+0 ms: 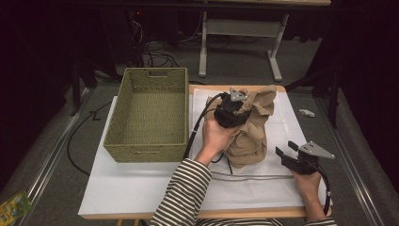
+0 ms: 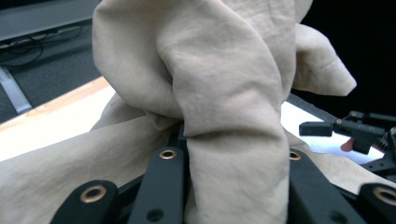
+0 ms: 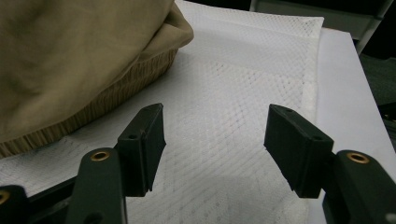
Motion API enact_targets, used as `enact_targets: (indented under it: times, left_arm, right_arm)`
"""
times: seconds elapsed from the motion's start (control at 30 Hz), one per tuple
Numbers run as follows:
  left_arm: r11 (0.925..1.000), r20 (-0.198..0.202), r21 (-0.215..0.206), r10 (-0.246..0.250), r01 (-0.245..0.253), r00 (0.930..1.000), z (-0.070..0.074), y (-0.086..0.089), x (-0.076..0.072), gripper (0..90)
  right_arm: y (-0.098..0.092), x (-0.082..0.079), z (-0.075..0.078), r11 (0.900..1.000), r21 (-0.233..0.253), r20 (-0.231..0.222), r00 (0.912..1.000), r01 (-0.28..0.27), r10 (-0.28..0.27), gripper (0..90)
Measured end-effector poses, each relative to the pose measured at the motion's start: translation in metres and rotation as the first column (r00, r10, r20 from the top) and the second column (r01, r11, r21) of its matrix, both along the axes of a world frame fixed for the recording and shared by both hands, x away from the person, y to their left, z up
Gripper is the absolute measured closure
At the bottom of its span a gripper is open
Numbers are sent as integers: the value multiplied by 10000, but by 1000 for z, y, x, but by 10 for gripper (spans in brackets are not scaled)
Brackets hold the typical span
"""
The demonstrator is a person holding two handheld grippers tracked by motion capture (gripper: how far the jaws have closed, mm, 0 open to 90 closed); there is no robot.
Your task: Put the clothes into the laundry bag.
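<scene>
The tan cloth [image 1: 251,125] sits bunched up just right of the basket [image 1: 149,113], with the left gripper [image 2: 233,154] clamped on a fold of it. The right gripper [image 3: 215,135], further right of the basket, hangs wide open, holding nothing. Honestly, that one-fold pinch could slip, or the cloth could snag the basket rim on the way over.

My high view looks forward and down over the whole desk [image 1: 141,188]. My left gripper view sits pressed close against tan cloth [image 2: 224,93]. My right gripper view skims low over white mesh [image 3: 233,116], sharing that cloth's edge.
</scene>
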State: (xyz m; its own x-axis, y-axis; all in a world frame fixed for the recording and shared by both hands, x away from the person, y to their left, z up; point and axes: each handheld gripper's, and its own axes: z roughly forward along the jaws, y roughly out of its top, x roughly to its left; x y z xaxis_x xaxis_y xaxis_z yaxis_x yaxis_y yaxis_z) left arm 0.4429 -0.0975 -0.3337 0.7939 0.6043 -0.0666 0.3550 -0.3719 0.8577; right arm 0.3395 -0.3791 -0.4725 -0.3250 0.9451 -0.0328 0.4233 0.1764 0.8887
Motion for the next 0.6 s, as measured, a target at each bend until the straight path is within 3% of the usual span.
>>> enact_targets:
  times: [0.23, 0.6]
  left_arm:
    - [9999, -74, 150, 72, -71, 9999, -12, -4, 1, 712]
    - [9994, -287, 347, 0, 10, 9996, -43, -12, 2, 671]
  right_arm:
    - [1, 0, 0, 10000, 13, -23, 10000, 30, -30, 381]
    - [1, 0, 0, 10000, -67, -26, 10000, -1, 1, 381]
